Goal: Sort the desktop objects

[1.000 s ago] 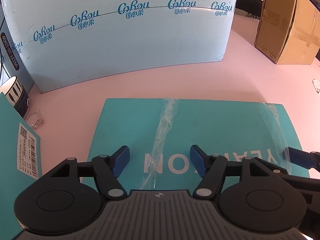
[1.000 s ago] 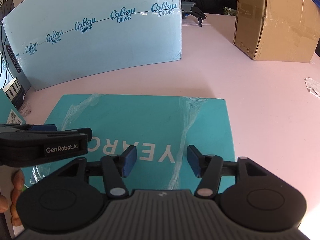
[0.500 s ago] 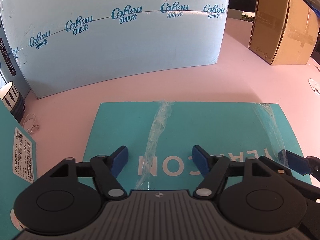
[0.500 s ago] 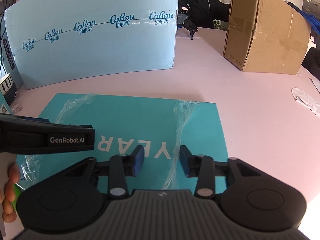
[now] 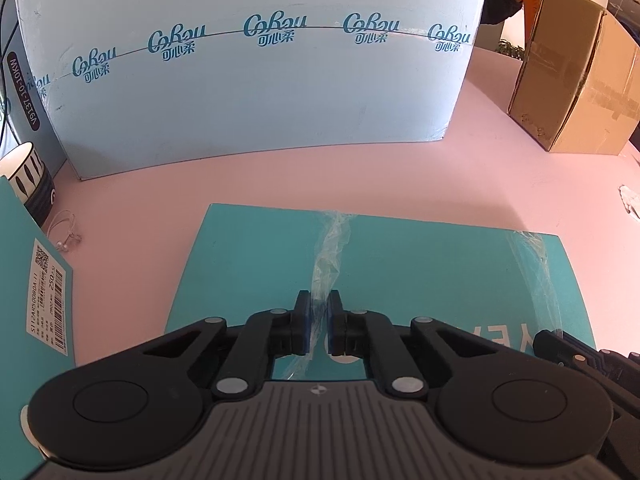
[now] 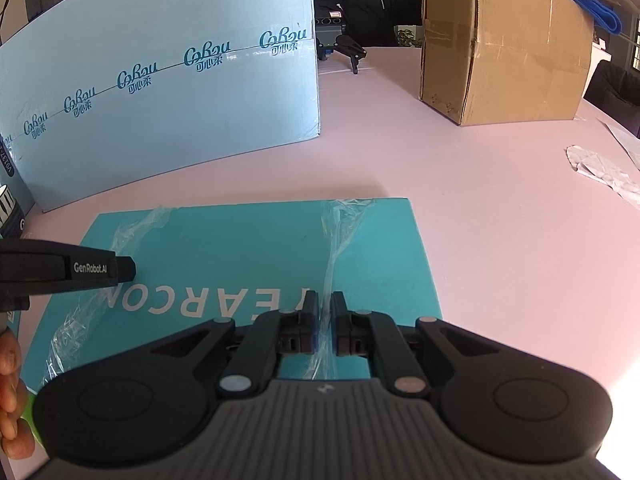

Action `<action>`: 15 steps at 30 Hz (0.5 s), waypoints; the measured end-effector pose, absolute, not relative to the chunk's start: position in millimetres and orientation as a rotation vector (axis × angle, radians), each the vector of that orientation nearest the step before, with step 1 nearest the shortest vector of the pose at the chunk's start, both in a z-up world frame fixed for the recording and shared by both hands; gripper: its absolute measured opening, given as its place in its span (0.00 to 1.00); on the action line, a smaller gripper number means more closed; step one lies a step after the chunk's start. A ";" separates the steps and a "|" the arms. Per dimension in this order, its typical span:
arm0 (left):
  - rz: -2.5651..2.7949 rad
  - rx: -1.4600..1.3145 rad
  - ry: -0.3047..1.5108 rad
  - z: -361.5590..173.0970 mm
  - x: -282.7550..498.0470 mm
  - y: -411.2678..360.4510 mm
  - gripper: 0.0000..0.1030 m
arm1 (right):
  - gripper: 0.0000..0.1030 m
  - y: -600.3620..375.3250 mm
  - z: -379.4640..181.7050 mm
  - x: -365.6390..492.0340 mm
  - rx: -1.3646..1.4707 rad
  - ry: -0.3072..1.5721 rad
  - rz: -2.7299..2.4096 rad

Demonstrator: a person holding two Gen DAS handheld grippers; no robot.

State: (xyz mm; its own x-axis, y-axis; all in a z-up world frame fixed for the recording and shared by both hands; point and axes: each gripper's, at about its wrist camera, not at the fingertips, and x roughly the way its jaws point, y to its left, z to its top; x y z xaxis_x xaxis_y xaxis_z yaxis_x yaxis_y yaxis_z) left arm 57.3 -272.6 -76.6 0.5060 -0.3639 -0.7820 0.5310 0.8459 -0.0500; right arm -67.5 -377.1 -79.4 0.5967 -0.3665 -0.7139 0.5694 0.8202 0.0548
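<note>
We see a pink table [image 5: 360, 176] carrying a tall light-blue carton [image 5: 248, 80] printed with a repeated logo, and to its right a brown cardboard box [image 6: 504, 48]. Nearer to us a flat teal box [image 5: 400, 272] lies on the table, crossed by two strips of crinkled clear tape.

Both claws are drawn in until only a narrow slot remains. The left gripper [image 5: 319, 322] sits over the box's near edge with the left tape strip [image 5: 332, 252] running into that slot; the right gripper [image 6: 325, 322] does the same on the right tape strip [image 6: 340, 240]. Whether either one truly pinches the film we cannot tell.

Only the left view shows a second teal box [image 5: 36, 280] with a barcode label at the left edge, a patterned cup [image 5: 28, 176] behind it, and a small clear loop beside it. Only the right view shows a person in a dark jacket [image 6: 360, 4] behind the carton, crumpled white wrapping [image 6: 600, 168] at far right, and fingers [image 6: 12, 420] holding the left tool.
</note>
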 end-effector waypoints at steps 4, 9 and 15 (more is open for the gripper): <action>-0.546 0.188 0.891 -72.4 56.0 -269.5 0.05 | 0.08 -375.7 -78.1 -68.8 0.302 0.752 -0.561; -0.554 0.167 0.883 -64.9 52.9 -265.4 0.05 | 0.08 -375.5 -73.5 -74.1 0.317 0.735 -0.564; -0.569 0.150 0.868 -54.2 48.4 -260.8 0.05 | 0.08 -373.7 -65.1 -79.7 0.306 0.714 -0.571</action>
